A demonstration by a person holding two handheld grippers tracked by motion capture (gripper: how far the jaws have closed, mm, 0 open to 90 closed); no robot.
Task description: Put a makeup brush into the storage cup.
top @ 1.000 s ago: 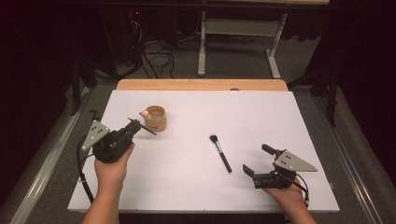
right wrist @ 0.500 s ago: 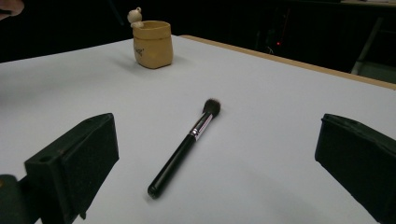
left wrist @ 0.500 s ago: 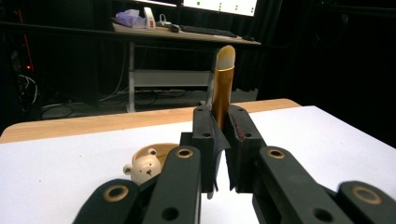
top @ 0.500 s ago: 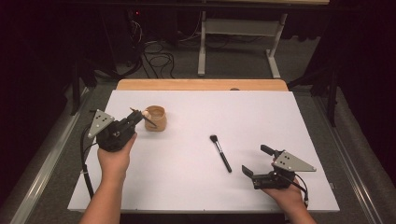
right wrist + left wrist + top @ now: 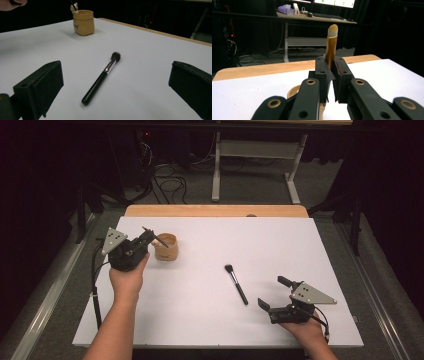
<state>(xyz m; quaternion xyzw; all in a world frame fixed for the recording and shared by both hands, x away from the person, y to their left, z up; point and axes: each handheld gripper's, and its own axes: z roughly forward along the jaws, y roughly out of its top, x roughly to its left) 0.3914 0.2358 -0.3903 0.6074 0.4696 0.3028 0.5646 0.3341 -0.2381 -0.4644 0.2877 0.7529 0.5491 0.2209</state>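
Left gripper (image 5: 148, 239) is clamped tight on a small gold-handled brush (image 5: 331, 45), pale bristle tip up past the jaws in the left gripper view. Over the last second that hand has carried it from lower on the left side of the table (image 5: 280, 245) up toward the far-left corner, and the brush now hangs right at the rim of the tan cup (image 5: 166, 247), handle angled over the mouth. Can't tell from the high view whether the lower end is already inside the cup or just above it. Reads as approach basically done; what's left is lowering and letting go. Right gripper (image 5: 274, 294) has stayed put near the near-right corner, jaws wide apart, nothing between them. The black brush (image 5: 236, 283) lies flat mid-table, bristles toward the far edge, just ahead of those open jaws in the right gripper view, not touched. Likely next pick once the first brush is dropped in. Risk: cup is light-looking, a sideways nudge from the handle could tip it.
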